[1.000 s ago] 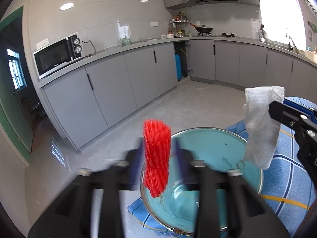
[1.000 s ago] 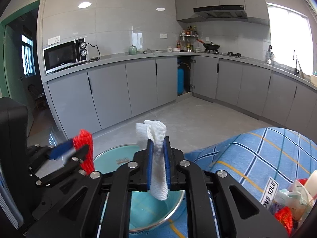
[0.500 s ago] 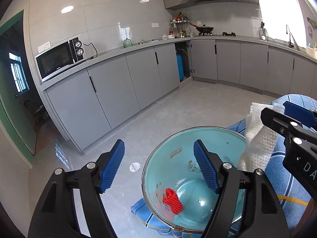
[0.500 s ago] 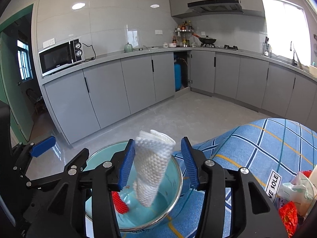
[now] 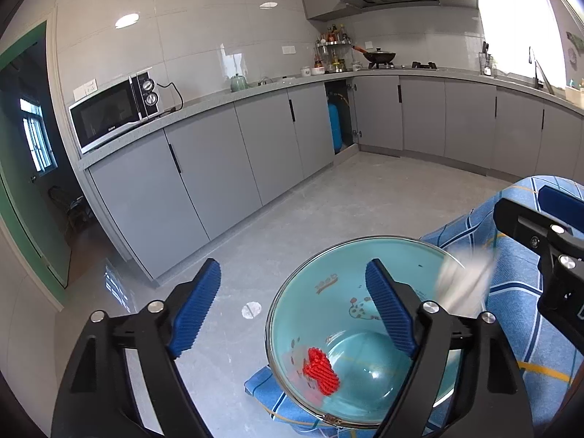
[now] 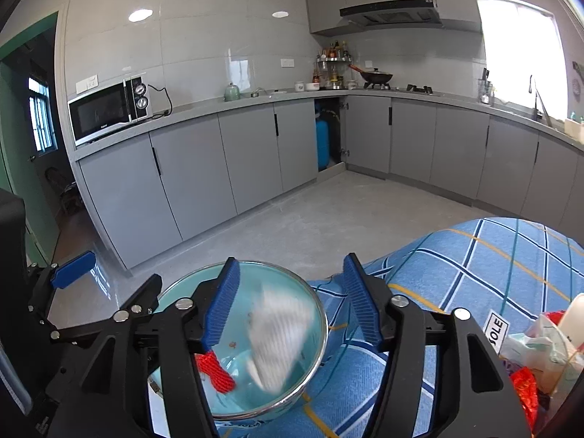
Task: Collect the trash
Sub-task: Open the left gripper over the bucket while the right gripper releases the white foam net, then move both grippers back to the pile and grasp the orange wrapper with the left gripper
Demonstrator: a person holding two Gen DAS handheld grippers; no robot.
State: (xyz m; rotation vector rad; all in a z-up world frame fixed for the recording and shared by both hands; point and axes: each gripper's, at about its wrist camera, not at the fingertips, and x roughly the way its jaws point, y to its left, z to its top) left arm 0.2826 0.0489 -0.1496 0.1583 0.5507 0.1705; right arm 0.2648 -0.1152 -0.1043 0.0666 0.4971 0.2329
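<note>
Teal enamel bowl [image 5: 350, 292] at the edge of a blue checked tablecloth [image 6: 474, 262]. Inside the bowl, on its bottom: red knitted scrap [image 5: 323, 370]. Above the bowl's interior, blurred in mid-air: white paper towel [image 6: 279, 335], touching neither tong. Over the bowl's left rim: left gripper [image 5: 292, 314], blue pads wide apart, empty. Over the bowl's right side: right gripper [image 6: 292, 303], tongs apart, empty.

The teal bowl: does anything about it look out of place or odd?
Yes. The teal glass bowl overhangs the edge of the blue checked tablecloth, above the floor. A blurred white paper towel is over it, held by neither hand-held gripper.
</note>
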